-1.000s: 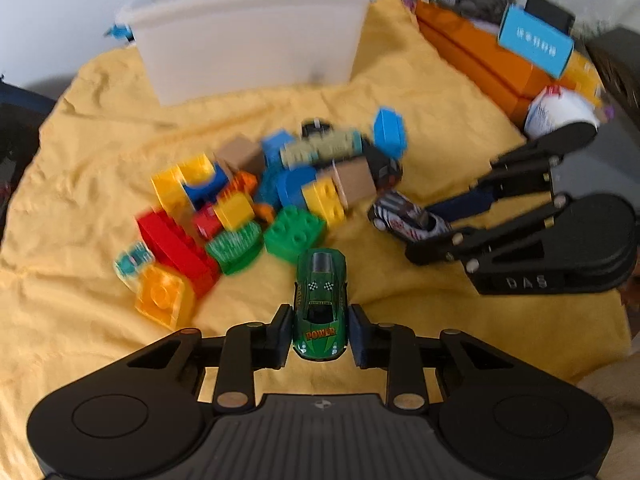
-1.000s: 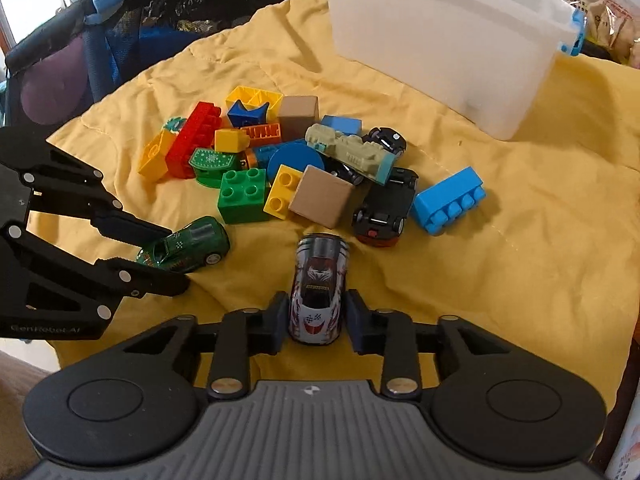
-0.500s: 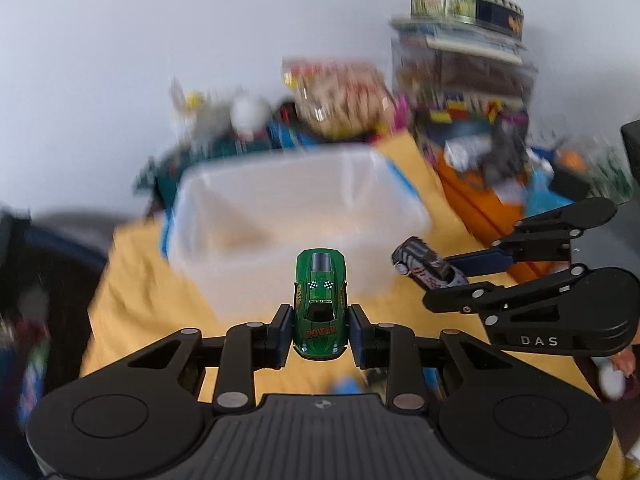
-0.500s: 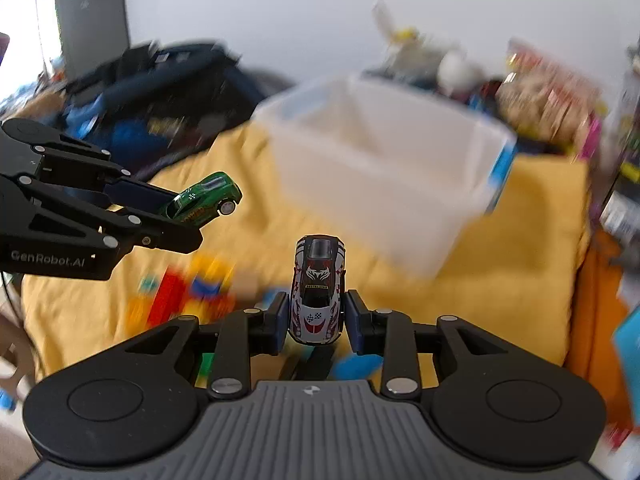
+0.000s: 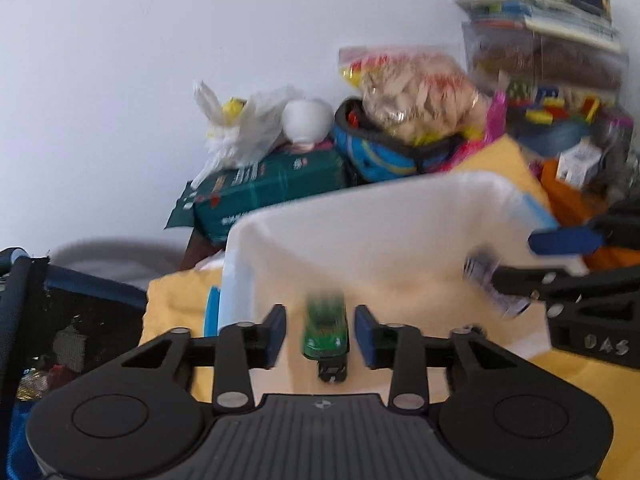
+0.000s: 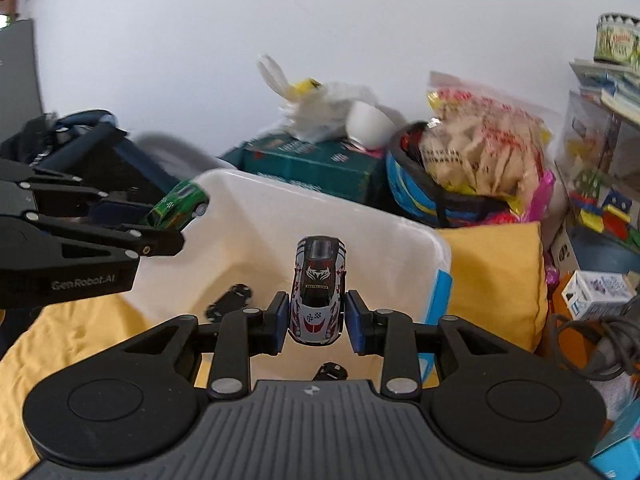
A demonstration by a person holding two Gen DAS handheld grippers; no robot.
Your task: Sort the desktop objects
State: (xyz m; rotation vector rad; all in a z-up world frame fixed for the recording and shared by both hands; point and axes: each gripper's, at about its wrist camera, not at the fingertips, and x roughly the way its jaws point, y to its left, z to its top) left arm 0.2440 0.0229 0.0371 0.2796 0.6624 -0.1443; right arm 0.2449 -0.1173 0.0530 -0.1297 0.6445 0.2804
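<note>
Both pairs of jaws were opening over the white bin (image 6: 400, 240). Between the left gripper (image 5: 320, 330) pads the green car (image 5: 325, 326) hung clear of either pad, blurred, nose pointing away along the fingers, probably already dropping. The right gripper (image 6: 317, 322) had the white race car (image 6: 318, 292) between its pads with slim gaps showing, long axis likewise forward. Each car sat above the bin's near edge, so release looked to need no further reach. Two dark cars (image 6: 230, 300) lay inside. The bin stood on a yellow cloth (image 6: 496, 280) with clutter piled against a white wall.
</note>
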